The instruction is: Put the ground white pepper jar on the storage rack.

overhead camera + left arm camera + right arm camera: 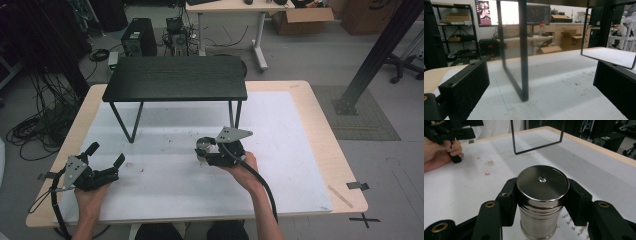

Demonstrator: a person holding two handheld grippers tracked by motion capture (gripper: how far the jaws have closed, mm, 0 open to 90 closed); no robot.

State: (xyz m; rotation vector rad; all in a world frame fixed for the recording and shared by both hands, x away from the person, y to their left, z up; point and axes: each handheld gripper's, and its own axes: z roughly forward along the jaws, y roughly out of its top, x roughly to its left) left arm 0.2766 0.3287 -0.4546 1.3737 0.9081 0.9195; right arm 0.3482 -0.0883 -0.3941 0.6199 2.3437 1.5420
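Observation:
A shiny steel cylinder weight (542, 200) stands upright between the jaws of my right gripper (541, 195), which is shut on its sides. From above, the same cylinder (204, 146) sits near the middle of the white mat, and my right gripper (207, 151) points left around it. At the mat's left front, my left gripper (106, 154) is open with nothing between its fingers (466, 85). In the left gripper view the jaws stand wide apart over bare mat.
A low black table (176, 77) on thin black legs (523, 50) stands at the back of the white mat (165, 185). The wooden tabletop edge (345, 165) runs round the mat. Cables, a computer and boxes lie on the floor beyond.

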